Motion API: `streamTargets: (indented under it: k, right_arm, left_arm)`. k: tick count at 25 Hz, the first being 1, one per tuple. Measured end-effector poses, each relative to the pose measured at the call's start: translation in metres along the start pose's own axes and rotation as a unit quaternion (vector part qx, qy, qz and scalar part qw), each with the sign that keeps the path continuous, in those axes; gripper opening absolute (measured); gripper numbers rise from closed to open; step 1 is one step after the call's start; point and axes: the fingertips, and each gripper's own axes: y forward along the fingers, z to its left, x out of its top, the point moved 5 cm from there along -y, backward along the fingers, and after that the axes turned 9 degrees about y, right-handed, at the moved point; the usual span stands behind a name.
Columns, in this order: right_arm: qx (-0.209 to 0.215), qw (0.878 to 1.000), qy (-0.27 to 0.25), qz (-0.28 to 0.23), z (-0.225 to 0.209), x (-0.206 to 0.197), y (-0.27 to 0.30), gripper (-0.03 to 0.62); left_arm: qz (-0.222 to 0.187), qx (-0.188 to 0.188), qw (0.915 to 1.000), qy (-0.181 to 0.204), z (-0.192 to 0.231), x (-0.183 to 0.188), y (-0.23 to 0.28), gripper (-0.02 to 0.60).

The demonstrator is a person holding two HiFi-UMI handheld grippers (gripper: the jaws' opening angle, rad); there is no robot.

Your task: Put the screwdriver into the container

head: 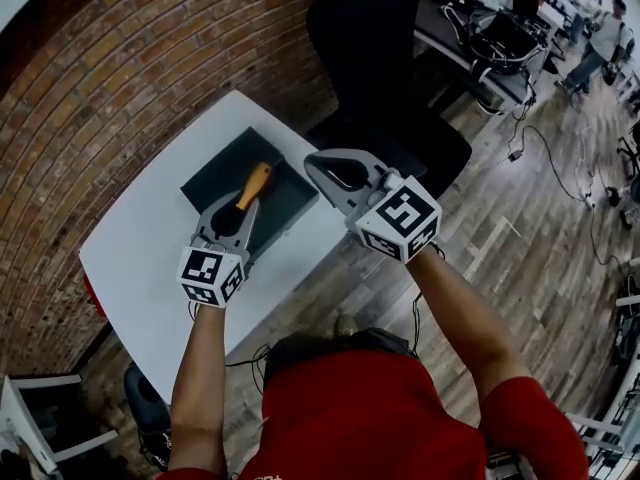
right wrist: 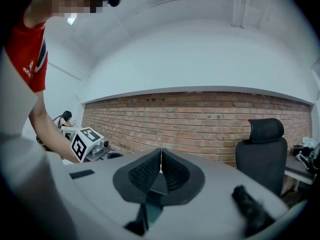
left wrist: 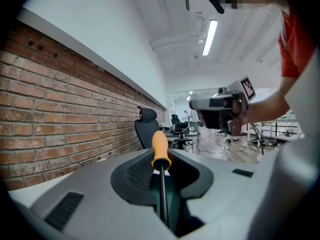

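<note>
Two grippers are held over a white table [head: 140, 258] that is set against a brick wall [head: 110, 78]. The screwdriver [head: 252, 190] is pinched by its dark shaft between the jaws of the left gripper [head: 243, 211], with the orange handle pointed away from the person. It is seen over the dark container [head: 290, 200], which rests on the table's far part; whether it touches the container's floor cannot be told. In the left gripper view the shaft is seen running up the middle between the two pads, with the handle past their tips. The right gripper [head: 320, 170] is held to the right, its tip near the container's corner and its body out past the table's edge. Its jaws are pressed together and nothing is held between them. A black chair [head: 365, 28] is seen beyond the table.
</note>
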Motion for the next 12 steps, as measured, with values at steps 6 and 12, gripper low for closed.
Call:
streamTargets:
  k: [6, 12]
  right_arm:
    - [0.014, 1.0, 0.008, 0.014, -0.017, -0.014, 0.02, 0.031]
    - [0.001, 1.0, 0.014, 0.019, -0.026, -0.015, 0.028, 0.031]
  left_arm:
    - [0.055, -0.013, 0.9984, 0.005, 0.005, -0.028, 0.025, 0.083]
    - [0.111, -0.038, 0.993, 0.009, 0.004, -0.058, 0.049, 0.084]
